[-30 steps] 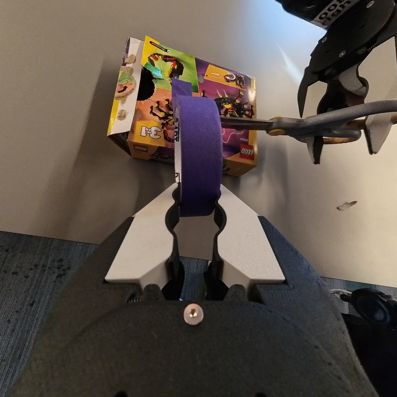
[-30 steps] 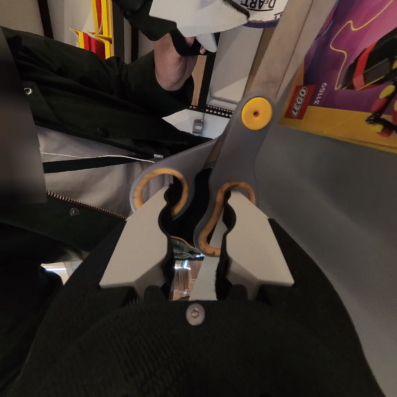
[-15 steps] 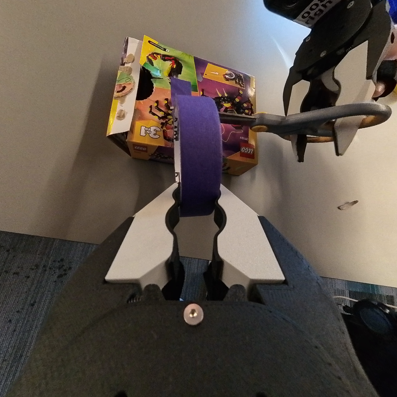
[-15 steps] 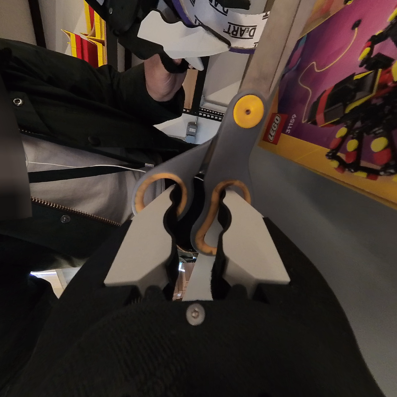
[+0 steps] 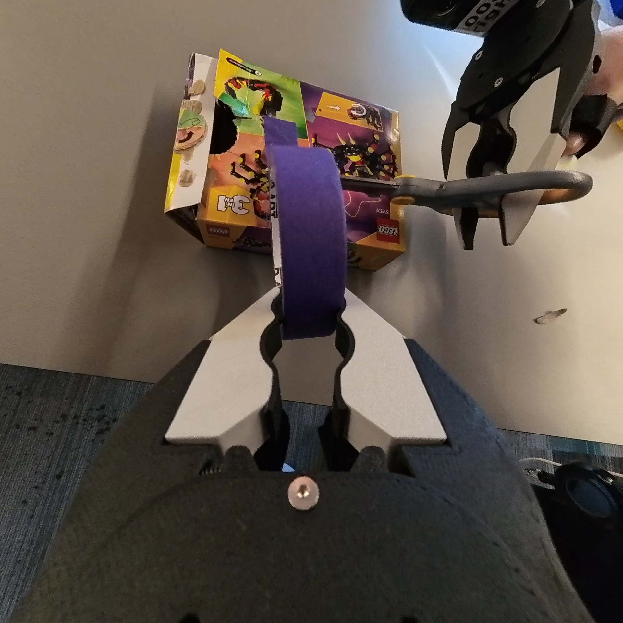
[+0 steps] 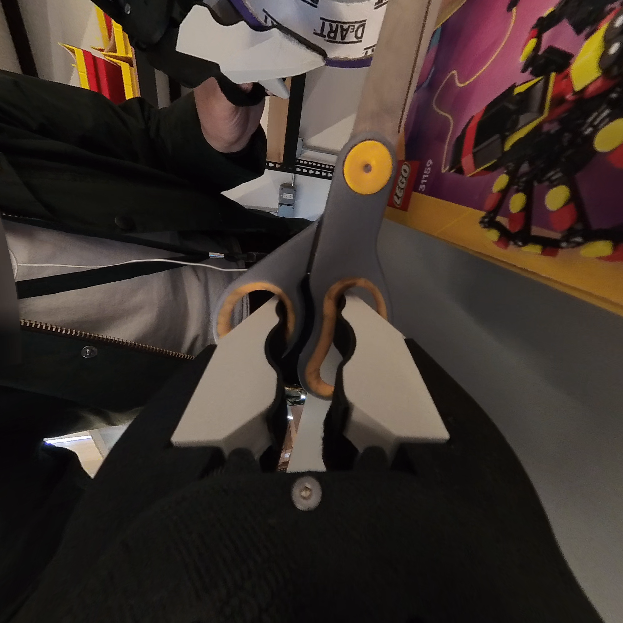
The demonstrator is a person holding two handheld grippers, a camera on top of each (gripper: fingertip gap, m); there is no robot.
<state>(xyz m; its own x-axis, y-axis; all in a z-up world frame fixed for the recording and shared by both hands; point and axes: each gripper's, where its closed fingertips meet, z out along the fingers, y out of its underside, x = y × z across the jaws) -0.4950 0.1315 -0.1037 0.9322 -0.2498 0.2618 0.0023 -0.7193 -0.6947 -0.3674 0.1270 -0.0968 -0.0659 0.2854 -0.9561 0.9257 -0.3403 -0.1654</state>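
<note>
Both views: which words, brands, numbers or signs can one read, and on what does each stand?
I do not copy writing; this is where it stands.
Box: red logo patches, a small number and a white badge on its printed faces.
Tape: black words on its white inner side.
Right gripper: white label with black letters, cut off by the picture edge.
Scissors: no writing visible.

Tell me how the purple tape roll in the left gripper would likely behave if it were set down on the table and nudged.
The purple tape roll is a thin ring, so on edge it would probably roll or tip flat. It looks light and fairly stiff: the left gripper pinches only its lower rim. Its loose strip seems stuck to the toy box and may tether it.
</note>
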